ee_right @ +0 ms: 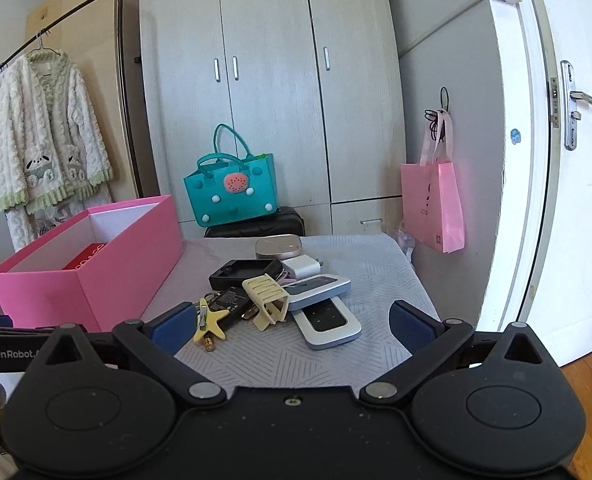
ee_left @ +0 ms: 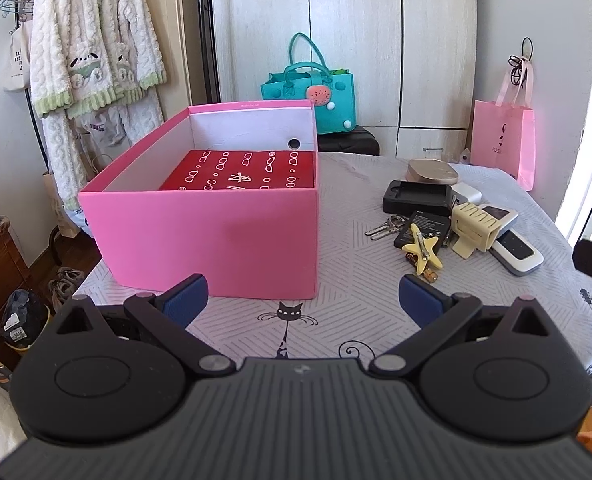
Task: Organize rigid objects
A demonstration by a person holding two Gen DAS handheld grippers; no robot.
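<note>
Both grippers spread wide, empty: left gripper (ee_left: 302,300) faces the pink box (ee_left: 215,236) at 11 o'clock; right gripper (ee_right: 293,326) faces the clutter pile (ee_right: 279,296) at 12.

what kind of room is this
Most likely a bedroom at home: a tall wardrobe against the back wall, a fluffy robe on a clothes rack, and a small cloth-covered table with everyday clutter.

Both cameras sit low at the near worktop (ee_left: 336,208) edge, facing the far wardrobe (ee_right: 271,80). Left view: close to pink box (ee_left: 215,236). Right view: centred on clutter pile (ee_right: 283,296). Both share box, pile, wardrobe.
</note>
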